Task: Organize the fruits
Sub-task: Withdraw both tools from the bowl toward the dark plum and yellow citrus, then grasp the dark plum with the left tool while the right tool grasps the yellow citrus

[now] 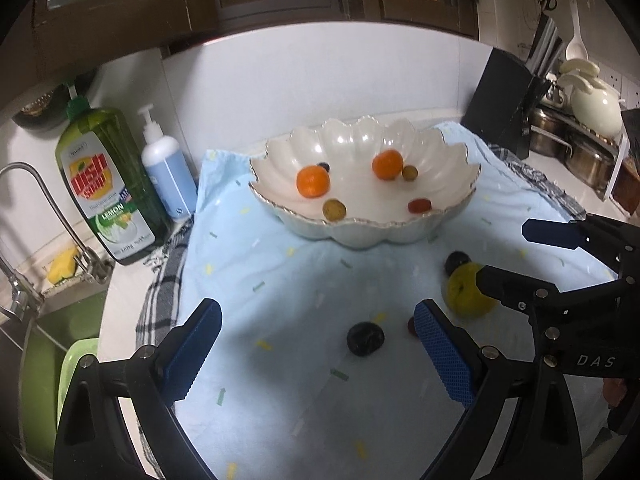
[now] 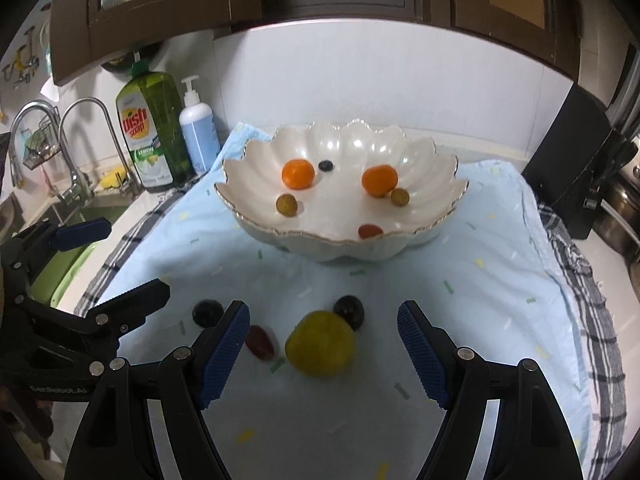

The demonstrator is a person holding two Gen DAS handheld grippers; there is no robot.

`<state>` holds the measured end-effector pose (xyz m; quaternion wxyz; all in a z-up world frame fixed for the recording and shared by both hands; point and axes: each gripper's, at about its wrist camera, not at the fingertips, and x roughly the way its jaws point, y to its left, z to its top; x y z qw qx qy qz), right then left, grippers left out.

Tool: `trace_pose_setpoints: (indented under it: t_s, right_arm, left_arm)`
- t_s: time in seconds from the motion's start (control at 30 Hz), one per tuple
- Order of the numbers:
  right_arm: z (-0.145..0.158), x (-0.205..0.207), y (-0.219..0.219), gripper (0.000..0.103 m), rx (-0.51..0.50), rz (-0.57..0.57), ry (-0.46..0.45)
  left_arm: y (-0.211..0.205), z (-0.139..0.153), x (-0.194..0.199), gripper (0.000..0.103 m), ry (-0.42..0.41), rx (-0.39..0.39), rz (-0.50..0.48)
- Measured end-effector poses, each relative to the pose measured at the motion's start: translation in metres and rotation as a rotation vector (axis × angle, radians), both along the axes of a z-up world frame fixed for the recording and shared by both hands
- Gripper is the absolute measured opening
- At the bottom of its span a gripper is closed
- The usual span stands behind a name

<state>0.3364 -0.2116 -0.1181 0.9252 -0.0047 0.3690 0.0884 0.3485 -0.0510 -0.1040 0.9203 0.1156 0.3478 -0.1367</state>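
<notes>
Four fruits lie loose on the worktop cloth [image 2: 400, 292]; my right tool [image 2: 322, 354], spread wide and empty, frames the yellow fruit [image 2: 320, 344], so I'd descend centred and close gently.

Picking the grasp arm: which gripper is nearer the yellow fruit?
Right. The right gripper is open with the yellow fruit between its fingers. The left gripper is open, off to the fruit's left, nearer a dark fruit.

The left claw's pad hides most of the red fruit [image 1: 411, 325]; the right claw's arm covers part of the yellow fruit [image 1: 464, 294].
</notes>
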Motion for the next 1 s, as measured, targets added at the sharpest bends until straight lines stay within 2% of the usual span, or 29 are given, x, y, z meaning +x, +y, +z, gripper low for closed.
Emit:
trace_pose_setpoints:
  t_s: [0.2,0.47,0.6,0.7,1.0]
  right_arm:
    - [-0.015,0.004,-0.001,0.077,0.01,0.002,0.047]
    - [-0.027,0.011,0.0,0.076,-0.005,0.01,0.082]
    - [-0.032,0.014,0.001,0.069,0.003,0.024,0.101]
    - [-0.035,0.016,0.002,0.068,0.008,0.03,0.114]
    - [-0.043,0.02,0.005,0.06,0.015,0.049,0.139]
  left_arm:
    - [-0.003,-0.016,0.004,0.095,0.034,0.002,-0.013]
    - [-0.007,-0.038,0.013,0.084,0.099,0.001,-0.024]
    - [-0.01,-0.046,0.015,0.079,0.123,-0.001,-0.032]
    - [-0.011,-0.05,0.017,0.077,0.135,0.001,-0.036]
    - [-0.019,-0.061,0.023,0.06,0.18,-0.006,-0.067]
